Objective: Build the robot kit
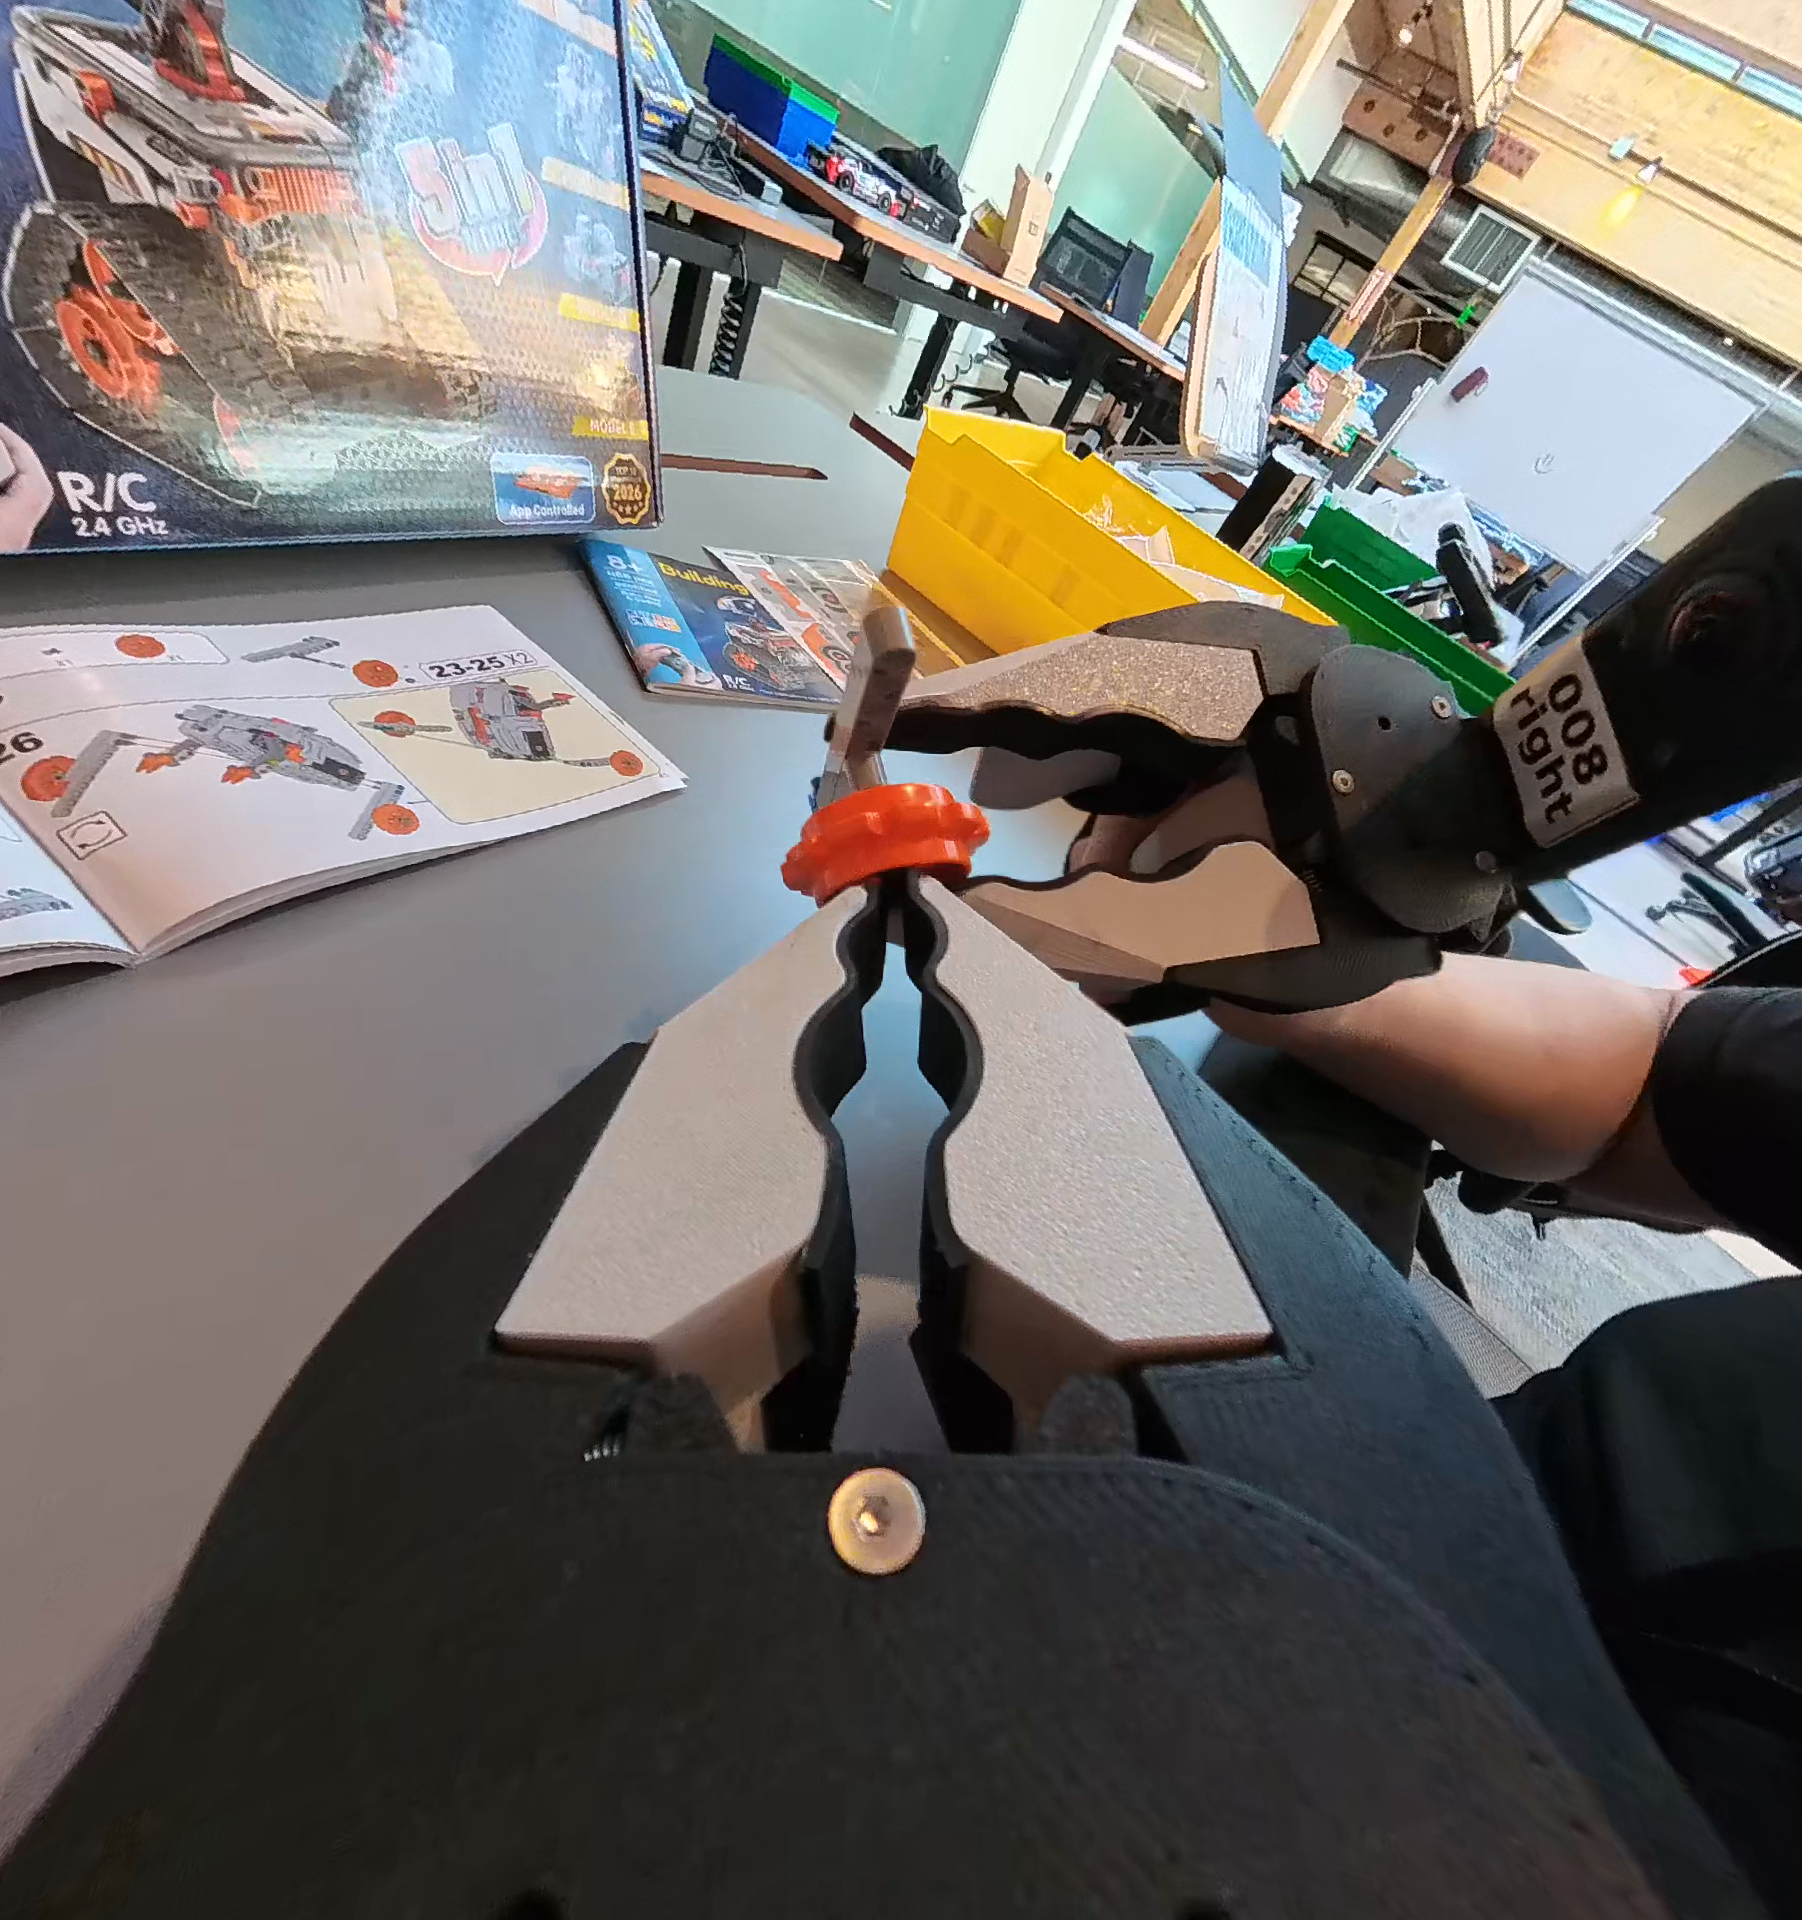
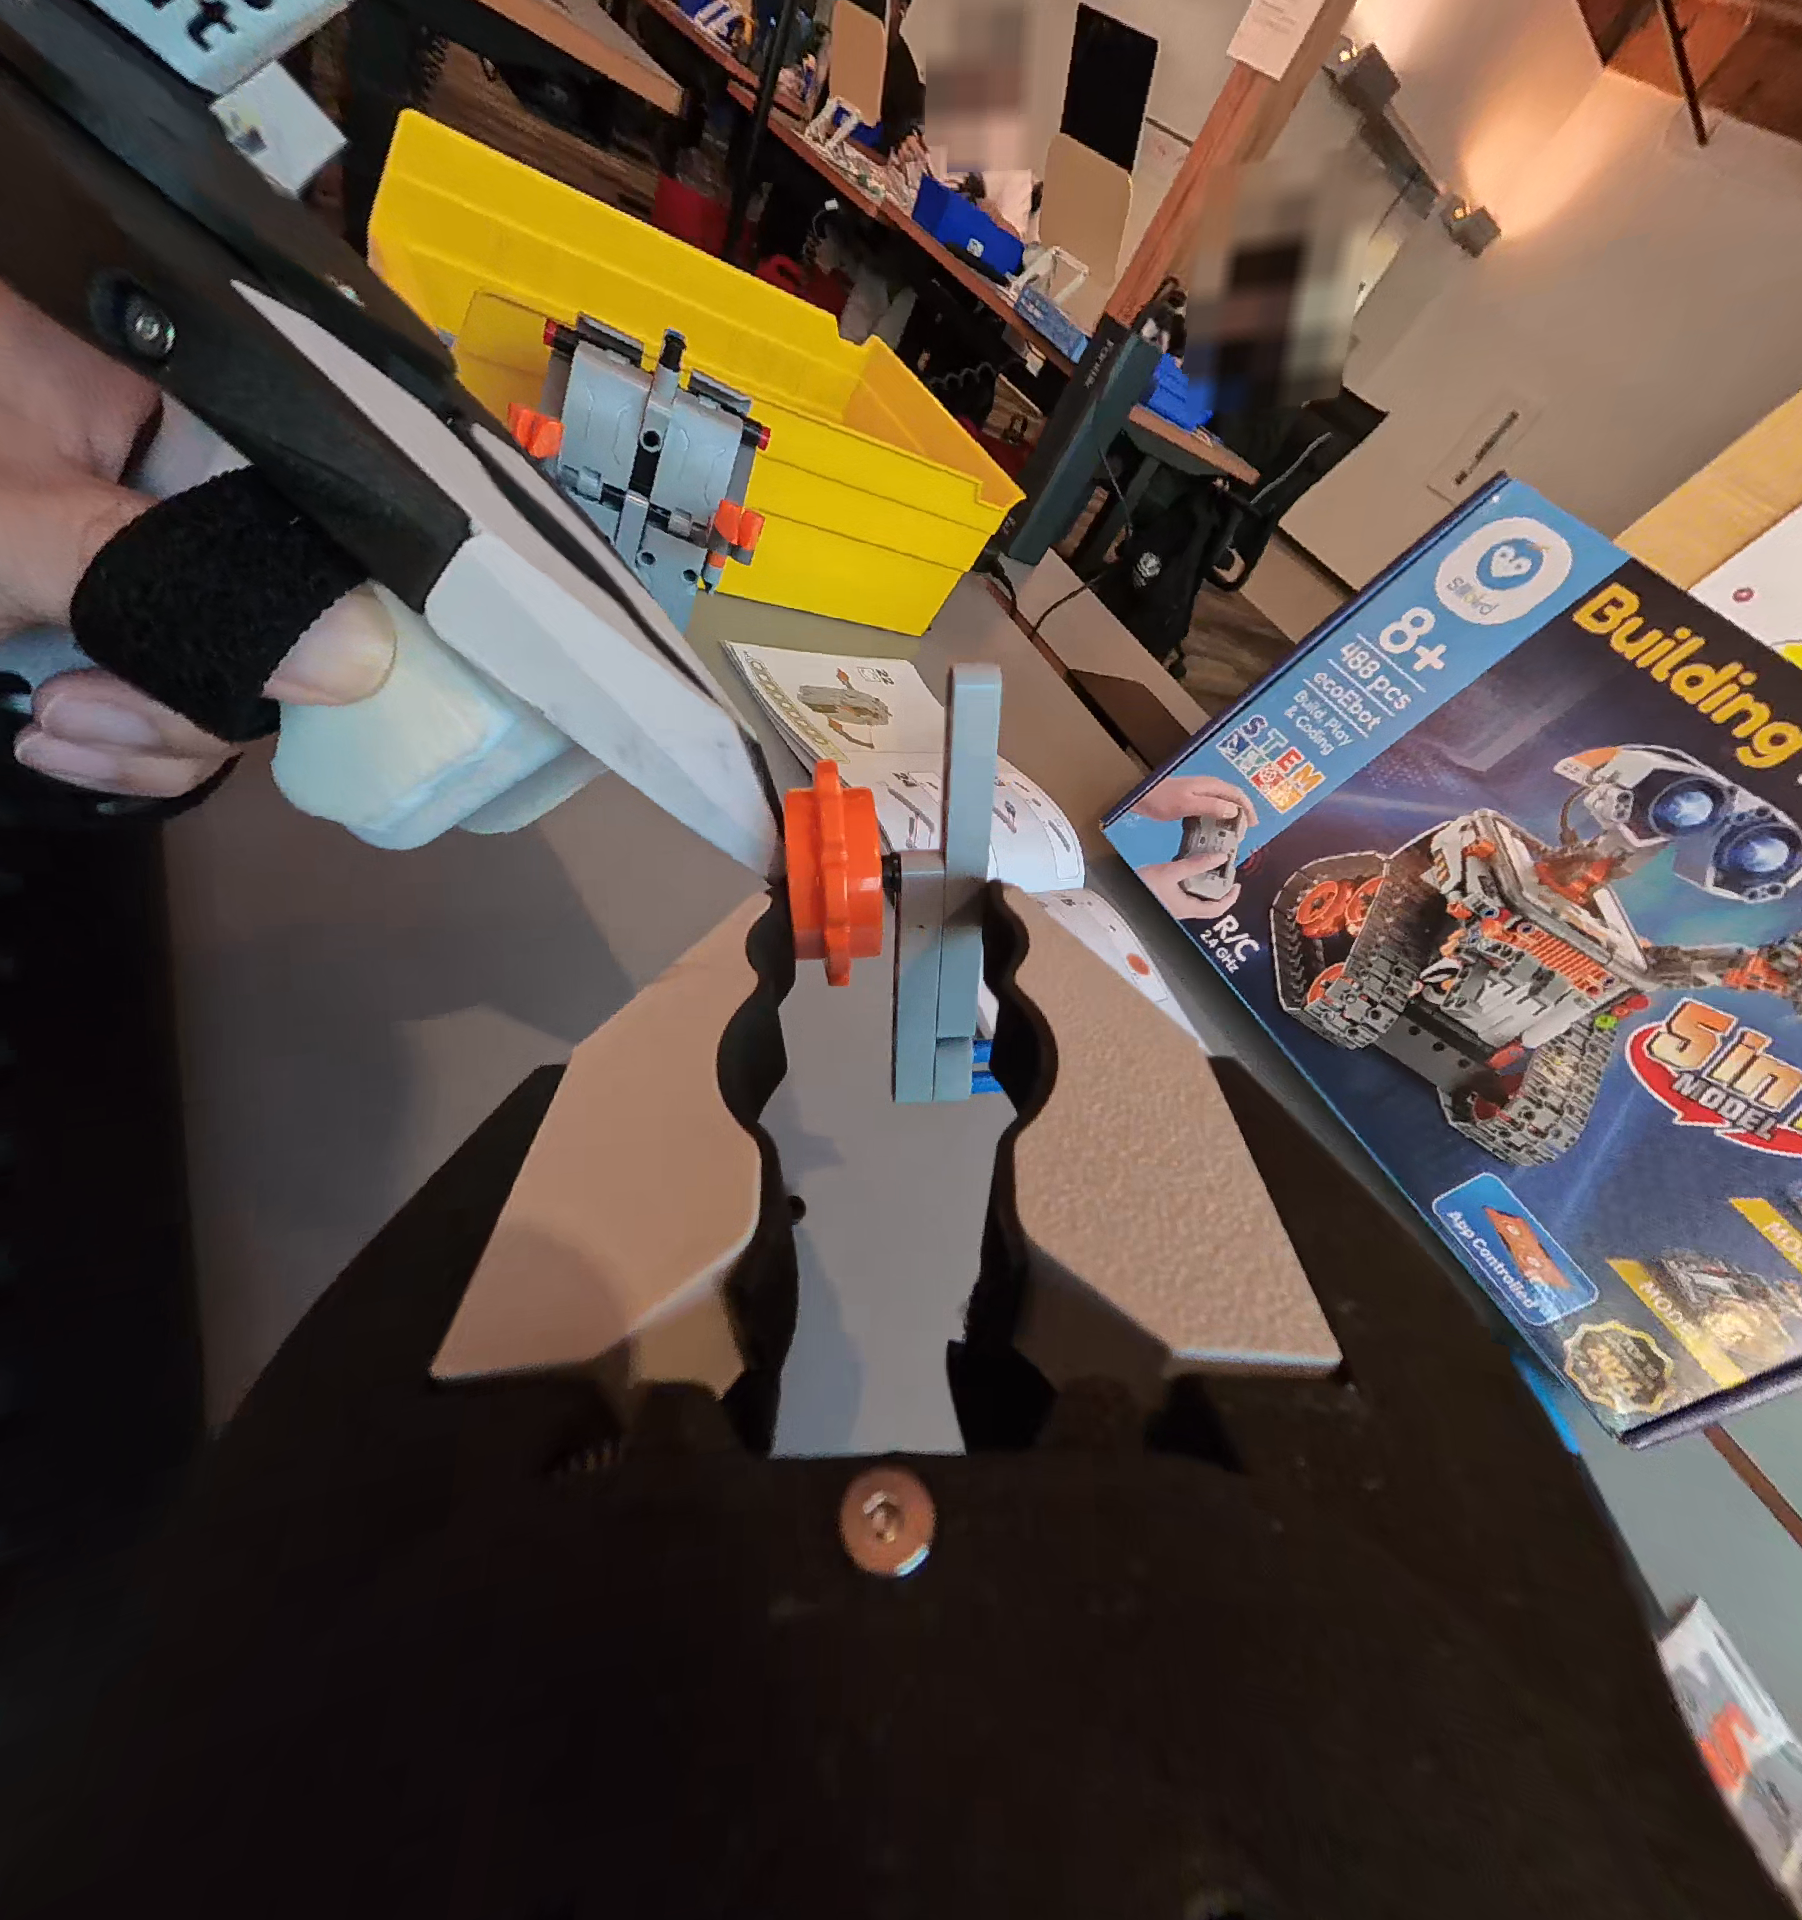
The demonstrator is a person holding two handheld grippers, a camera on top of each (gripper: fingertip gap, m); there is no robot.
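Left gripper: left gripper [image 1: 889, 896] has its jaws drawn nearly together, tips pinching the orange toothed wheel [image 1: 884, 836] by its rim, held up off the grey table [image 1: 253, 1091].
Right gripper: right gripper [image 2: 881, 940] is narrowed onto the grey beam assembly [image 2: 944, 914]; the beam lies against the right-hand finger and reaches the left-hand one only near the tips.
Where the parts are: wheel and beam meet in the air between the two grippers, above the middle of the table; a short dark pin seems to join them, though it is too small to be sure.
Wheel handling: small, light, rigid plastic; the toothed rim gives some bite, but a smooth moulded face could twist out of a tip-only pinch. Best taken across the rim, as now.
Beam handling: light, stiff, flat-sided; the flat faces suit the pads. Its long free end sticks up, so a push at the wheel end could lever it round in the grip.
Fragility: I judge neither part likely to break; a snap joint may pop apart if pulled off-axis.
Far edge of table: yellow bin [image 2: 731, 343] with a grey and orange built module [image 2: 648, 457] standing in front of it.
Left of table: toy kit box [image 1: 284, 260] upright; open instruction booklet [image 1: 284, 758] flat before it.
Hand: a person's hand [image 2: 55, 540] grips the left tool's handle.
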